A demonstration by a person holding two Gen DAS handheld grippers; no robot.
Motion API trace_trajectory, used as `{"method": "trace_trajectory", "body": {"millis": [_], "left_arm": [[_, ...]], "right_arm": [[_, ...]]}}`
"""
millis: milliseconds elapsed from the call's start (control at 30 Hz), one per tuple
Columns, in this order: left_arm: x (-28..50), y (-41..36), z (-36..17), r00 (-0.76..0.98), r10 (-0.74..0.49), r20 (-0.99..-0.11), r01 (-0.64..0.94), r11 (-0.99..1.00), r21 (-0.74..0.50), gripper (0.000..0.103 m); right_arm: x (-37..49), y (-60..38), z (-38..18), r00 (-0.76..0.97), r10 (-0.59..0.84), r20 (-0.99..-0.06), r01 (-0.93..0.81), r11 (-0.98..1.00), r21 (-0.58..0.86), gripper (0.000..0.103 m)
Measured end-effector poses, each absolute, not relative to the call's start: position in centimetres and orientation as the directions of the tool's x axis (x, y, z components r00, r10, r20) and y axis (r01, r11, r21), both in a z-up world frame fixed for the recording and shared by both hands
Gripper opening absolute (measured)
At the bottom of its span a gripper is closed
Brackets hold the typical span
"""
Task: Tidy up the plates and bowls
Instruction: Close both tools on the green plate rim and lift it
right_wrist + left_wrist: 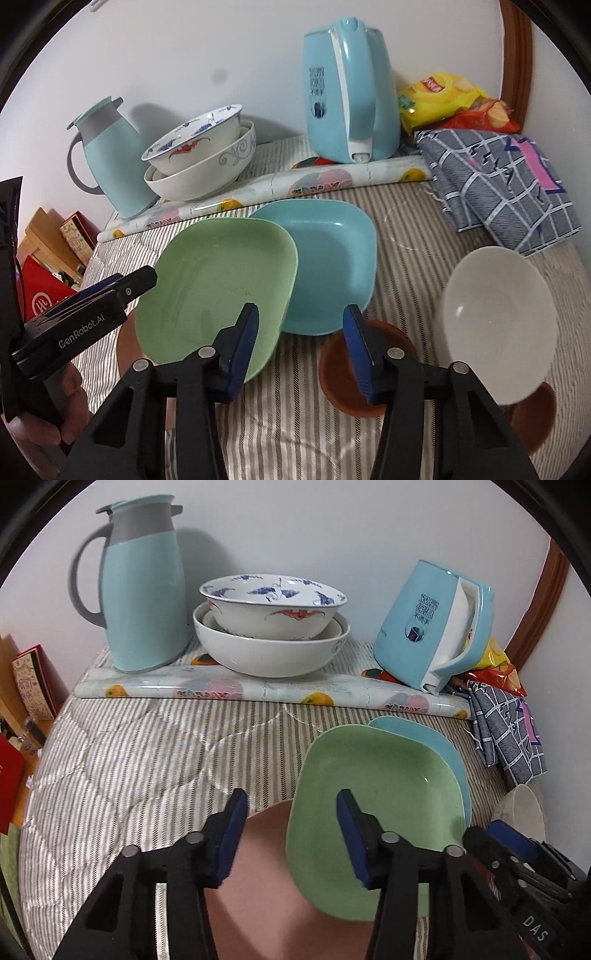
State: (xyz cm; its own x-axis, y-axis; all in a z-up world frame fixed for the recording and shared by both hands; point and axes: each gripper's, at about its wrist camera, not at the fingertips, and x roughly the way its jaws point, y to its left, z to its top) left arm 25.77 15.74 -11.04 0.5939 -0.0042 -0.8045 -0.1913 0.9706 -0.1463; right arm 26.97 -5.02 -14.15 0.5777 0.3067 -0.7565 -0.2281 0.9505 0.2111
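A green square plate lies partly over a light blue square plate and over a pink plate on the striped cloth. My left gripper is open astride the green plate's left edge, its pads clear of it. In the right wrist view the green plate and blue plate lie just ahead of my right gripper, which is open with nothing gripped. Beside its right finger lie a small brown dish and a white bowl. The left gripper comes in from the left.
Stacked white patterned bowls stand on a raised board at the back, between a blue jug and a blue kettle. A checked cloth and snack bags lie at the right. A second brown dish shows under the white bowl.
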Motion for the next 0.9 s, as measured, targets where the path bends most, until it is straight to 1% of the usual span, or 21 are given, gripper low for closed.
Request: {"method": "trace_trajectory", "body": {"millis": [33, 200, 267, 300, 333, 367, 467, 900], "left_arm": [[26.0, 15.7, -11.3, 0.587, -0.004, -0.81, -0.194, 0.97, -0.146, 0.044], [26.8, 15.7, -12.4, 0.559, -0.028, -0.828, -0.199, 0.966, -0.167, 0.032], [26.9, 15.7, -12.7, 0.551, -0.034, -0.834, -0.2, 0.965, -0.171, 0.025], [26.9, 15.7, -12.9, 0.548, -0.04, -0.836, -0.198, 0.964, -0.176, 0.022], [26.9, 15.6, -13.0, 0.545, -0.048, -0.837, -0.194, 0.964, -0.182, 0.015], [26.9, 15.6, -13.1, 0.544, -0.051, -0.838, -0.189, 0.965, -0.182, 0.012], [26.5, 15.5, -12.7, 0.554, -0.046, -0.831, -0.183, 0.967, -0.176, 0.009], [23.0, 15.6, -9.6, 0.582, -0.016, -0.813, -0.189, 0.97, -0.155, 0.009]], "right_arm": [[27.2, -4.9, -14.3, 0.574, 0.307, -0.759, -0.228, 0.95, 0.212, 0.047], [28.3, -3.8, -15.2, 0.55, 0.306, -0.777, -0.235, 0.95, 0.208, 0.04], [28.7, -3.4, -15.6, 0.536, 0.312, -0.784, -0.239, 0.947, 0.214, 0.03], [28.8, -3.3, -15.8, 0.525, 0.314, -0.791, -0.241, 0.946, 0.216, 0.027], [29.0, -3.2, -16.0, 0.518, 0.316, -0.795, -0.242, 0.946, 0.218, 0.019], [29.0, -3.1, -16.2, 0.513, 0.319, -0.797, -0.244, 0.944, 0.221, 0.011], [28.9, -2.9, -16.2, 0.52, 0.302, -0.799, -0.24, 0.949, 0.203, 0.009], [25.5, -3.0, -13.7, 0.553, 0.312, -0.772, -0.262, 0.945, 0.195, 0.009]]}}
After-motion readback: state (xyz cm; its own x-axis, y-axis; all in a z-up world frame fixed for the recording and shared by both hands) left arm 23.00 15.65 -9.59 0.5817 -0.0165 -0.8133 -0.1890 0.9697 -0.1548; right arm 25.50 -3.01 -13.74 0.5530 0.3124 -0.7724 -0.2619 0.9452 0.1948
